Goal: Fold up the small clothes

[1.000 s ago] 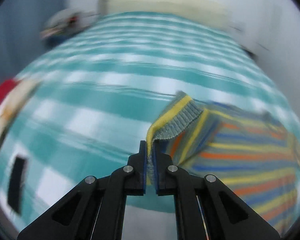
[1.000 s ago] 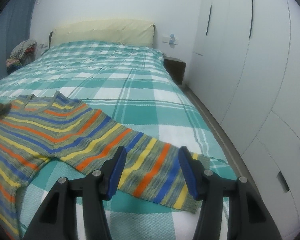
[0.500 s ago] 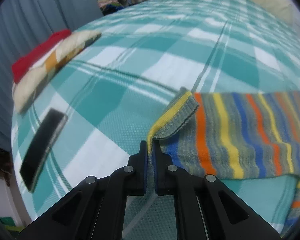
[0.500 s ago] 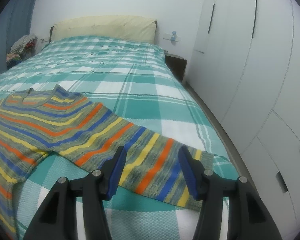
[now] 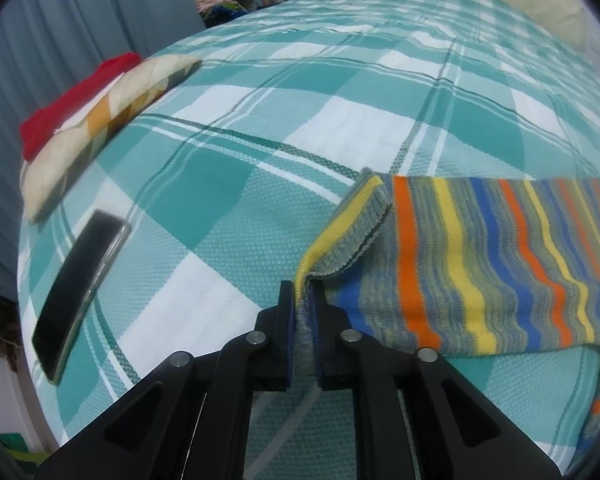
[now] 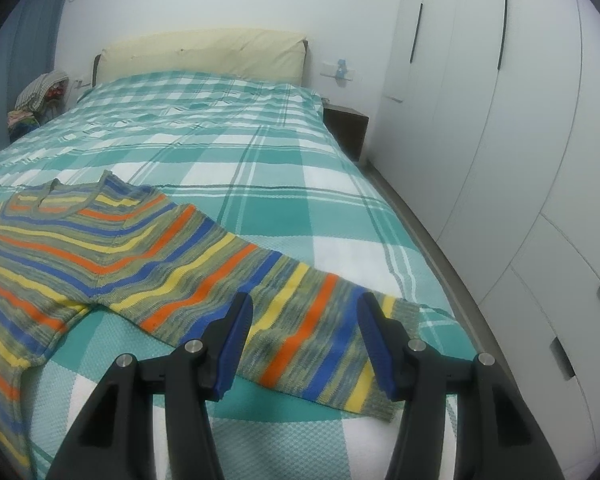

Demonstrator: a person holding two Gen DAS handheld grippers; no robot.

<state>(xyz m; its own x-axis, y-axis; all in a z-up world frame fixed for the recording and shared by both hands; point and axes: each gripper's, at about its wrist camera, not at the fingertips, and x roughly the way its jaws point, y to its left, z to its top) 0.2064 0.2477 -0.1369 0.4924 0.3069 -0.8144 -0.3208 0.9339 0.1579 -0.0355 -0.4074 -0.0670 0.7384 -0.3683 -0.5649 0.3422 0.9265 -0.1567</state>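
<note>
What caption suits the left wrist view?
Left tongs shut on the striped sweater cuff, phone lying nearby on the checked bedspread.

The left tool (image 5: 303, 300) is clamped tight (pads nearly meeting), the right tool (image 6: 306, 316) spread wide.

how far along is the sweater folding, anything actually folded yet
Barely started. The striped knit sweater lies spread flat on the teal checked bedspread, no fold visible. In hand: the left gripper is shut on the yellow-edged sleeve cuff. The right gripper hangs open over the other sleeve. Sleeves and body are left to fold.
</note>
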